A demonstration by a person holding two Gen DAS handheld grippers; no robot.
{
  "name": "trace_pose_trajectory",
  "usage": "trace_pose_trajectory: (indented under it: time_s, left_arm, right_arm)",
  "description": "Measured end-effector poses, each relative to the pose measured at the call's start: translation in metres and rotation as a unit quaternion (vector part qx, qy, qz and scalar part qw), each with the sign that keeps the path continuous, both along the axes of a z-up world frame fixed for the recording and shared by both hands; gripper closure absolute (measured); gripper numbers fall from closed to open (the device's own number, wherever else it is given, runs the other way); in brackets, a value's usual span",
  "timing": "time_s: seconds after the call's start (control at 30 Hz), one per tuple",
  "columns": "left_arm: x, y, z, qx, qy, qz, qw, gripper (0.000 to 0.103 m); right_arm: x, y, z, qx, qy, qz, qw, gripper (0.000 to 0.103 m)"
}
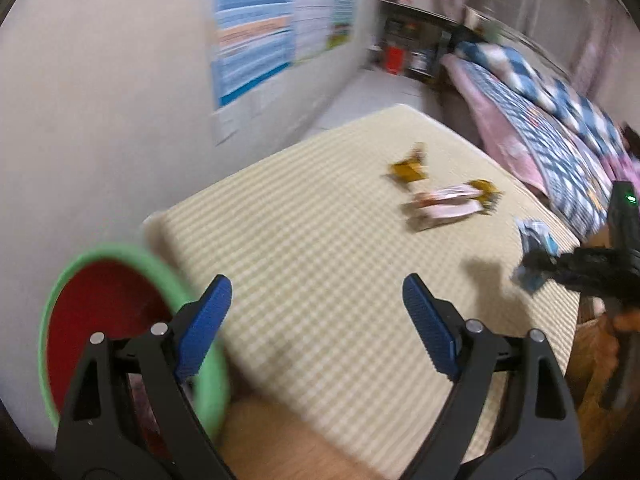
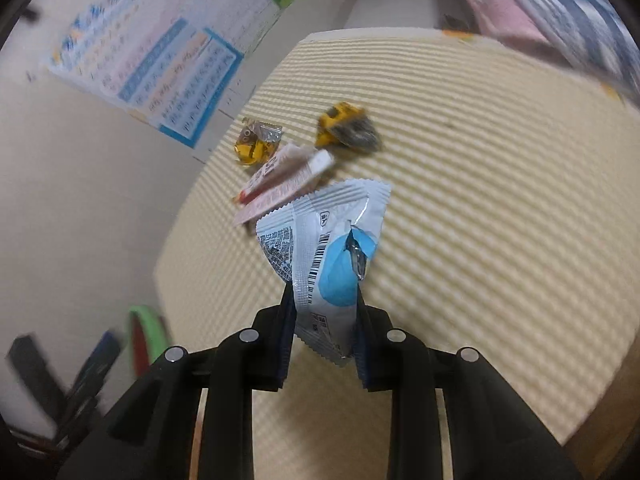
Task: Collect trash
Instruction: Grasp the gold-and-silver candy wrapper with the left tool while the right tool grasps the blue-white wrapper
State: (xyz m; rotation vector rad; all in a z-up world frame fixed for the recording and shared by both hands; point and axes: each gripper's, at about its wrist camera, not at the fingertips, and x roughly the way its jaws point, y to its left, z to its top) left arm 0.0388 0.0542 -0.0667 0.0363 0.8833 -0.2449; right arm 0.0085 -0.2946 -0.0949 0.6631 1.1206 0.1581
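My right gripper [image 2: 323, 304] is shut on a white and blue wrapper [image 2: 324, 240], held above the yellow checked mat [image 2: 480, 200]; the same gripper [image 1: 532, 266] and wrapper [image 1: 536, 236] show at the right edge of the left wrist view. On the mat lie a pink and white wrapper [image 2: 280, 184], a yellow clear wrapper [image 2: 254, 144] and a yellow and dark wrapper [image 2: 346, 126]. My left gripper [image 1: 316, 300] stands open and empty over the mat's near corner, beside a green-rimmed red bin [image 1: 100, 312].
A cream wall with posters [image 1: 256, 48] runs along the mat's left side. A bed with pink and blue checked bedding [image 1: 540, 112] lies to the right. Dark shelves [image 1: 412, 44] stand at the far end. Wooden floor [image 1: 280, 440] shows near me.
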Motion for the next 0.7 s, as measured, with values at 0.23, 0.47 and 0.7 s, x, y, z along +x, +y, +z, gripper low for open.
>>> trace_pose_trajectory:
  time_s: [0.23,0.47,0.7]
  left_arm:
    - [0.065,-0.092,-0.009,0.028,0.008,-0.058,0.9979,0.018]
    - [0.135,-0.147,-0.033,0.084,0.016,-0.052,0.9949,0.018]
    - [0.180,-0.161,-0.068,0.063,0.097,-0.045,0.9923,0.037]
  right_arm:
    - [-0.015,-0.034,0.010,0.011,-0.012,-0.039,0.999,0.075]
    - [-0.003,-0.025,0.014,0.005,-0.025,-0.007,1.000,0.075]
    - [0.009,-0.016,0.018,0.006,-0.040,0.017,0.999,0.075]
